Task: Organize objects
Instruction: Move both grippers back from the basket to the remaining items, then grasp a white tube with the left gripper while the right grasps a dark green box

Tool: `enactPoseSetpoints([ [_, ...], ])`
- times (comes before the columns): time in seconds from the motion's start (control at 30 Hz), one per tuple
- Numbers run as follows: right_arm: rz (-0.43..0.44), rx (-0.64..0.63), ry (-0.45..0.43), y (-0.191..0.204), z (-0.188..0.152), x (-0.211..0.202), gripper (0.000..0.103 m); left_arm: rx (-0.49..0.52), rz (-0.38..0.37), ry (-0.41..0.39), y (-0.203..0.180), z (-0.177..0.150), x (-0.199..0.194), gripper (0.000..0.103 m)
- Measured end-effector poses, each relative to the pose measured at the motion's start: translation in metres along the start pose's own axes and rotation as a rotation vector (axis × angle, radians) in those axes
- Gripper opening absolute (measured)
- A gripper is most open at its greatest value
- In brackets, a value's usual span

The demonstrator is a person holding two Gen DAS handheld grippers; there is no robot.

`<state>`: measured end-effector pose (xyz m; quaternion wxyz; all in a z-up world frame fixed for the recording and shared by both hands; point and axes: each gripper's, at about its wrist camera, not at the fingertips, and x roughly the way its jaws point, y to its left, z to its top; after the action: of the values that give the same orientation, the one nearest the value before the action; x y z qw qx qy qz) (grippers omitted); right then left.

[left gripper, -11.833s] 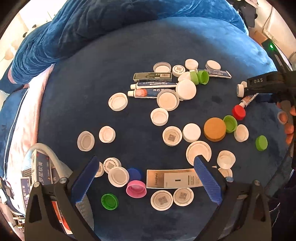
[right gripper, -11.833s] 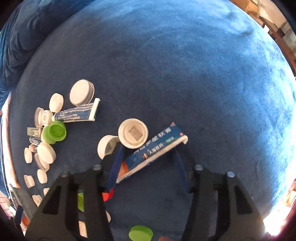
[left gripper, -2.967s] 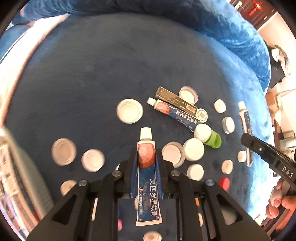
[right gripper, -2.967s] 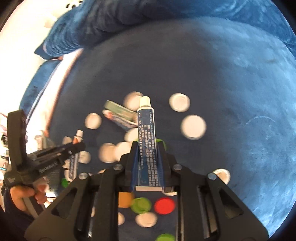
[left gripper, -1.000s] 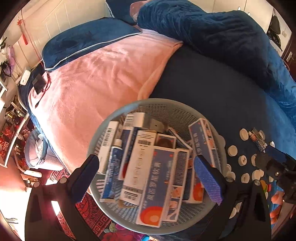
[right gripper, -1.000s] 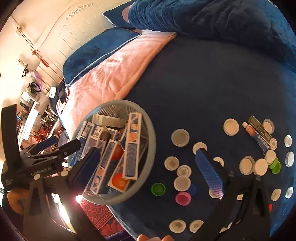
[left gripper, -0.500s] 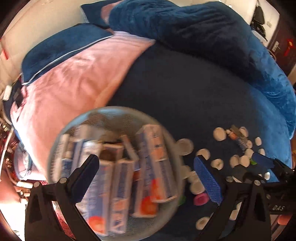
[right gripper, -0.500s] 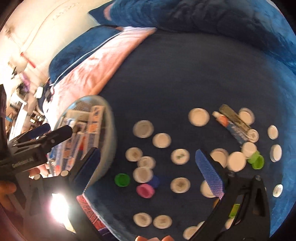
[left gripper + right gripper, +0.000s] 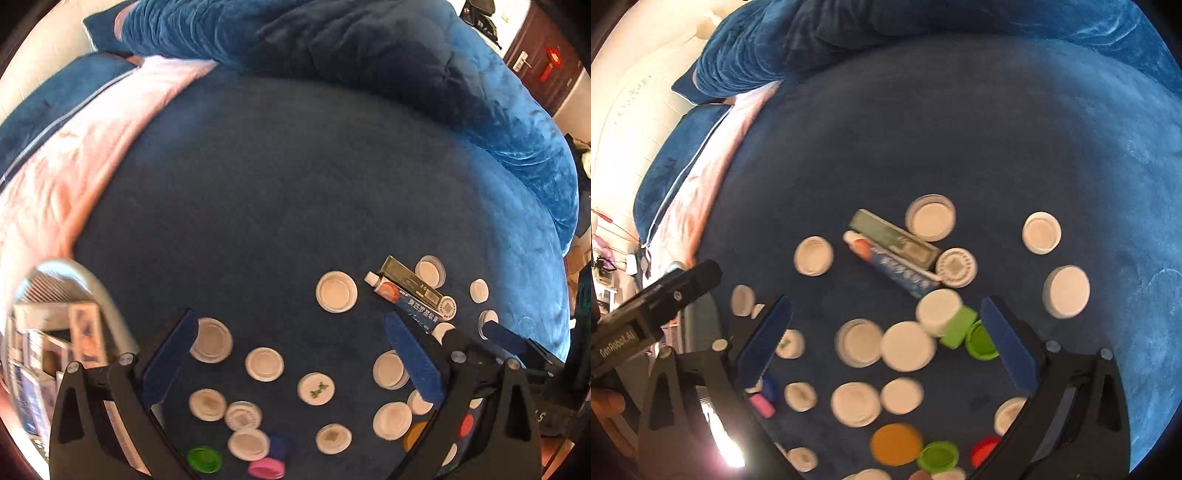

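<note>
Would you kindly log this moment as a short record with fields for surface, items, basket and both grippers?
surface: dark blue blanket
loose items: scattered bottle caps, mostly white; an ointment tube lying beside a narrow dark box
basket: grey basket at the left edge, holding cartons
left gripper: open, empty, above the caps
right gripper: open, empty, above the caps

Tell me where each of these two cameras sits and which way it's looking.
Left wrist: on the open left claw, looking down at caps on the blue blanket, basket at left; right claw at right edge.
Right wrist: on the open right claw, facing the same caps; left claw and a fingertip at left.
Both show the ointment tube beside the dark box.
</note>
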<state>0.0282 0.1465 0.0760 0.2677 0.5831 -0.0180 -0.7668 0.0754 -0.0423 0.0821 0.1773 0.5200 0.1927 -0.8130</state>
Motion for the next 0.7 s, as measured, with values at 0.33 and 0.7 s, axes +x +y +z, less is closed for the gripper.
enactPoseSetpoints([
  [0.33,-0.069,-0.135,0.126,0.008,0.038,0.048,0.085,0.017,0.033,0.051,0.004,-0.012,0.027,0.102],
  [0.7,0.06,0.056,0.242,-0.025,0.026,0.066,0.022,0.052,0.034,0.07,0.004,-0.013,0.028,0.102],
])
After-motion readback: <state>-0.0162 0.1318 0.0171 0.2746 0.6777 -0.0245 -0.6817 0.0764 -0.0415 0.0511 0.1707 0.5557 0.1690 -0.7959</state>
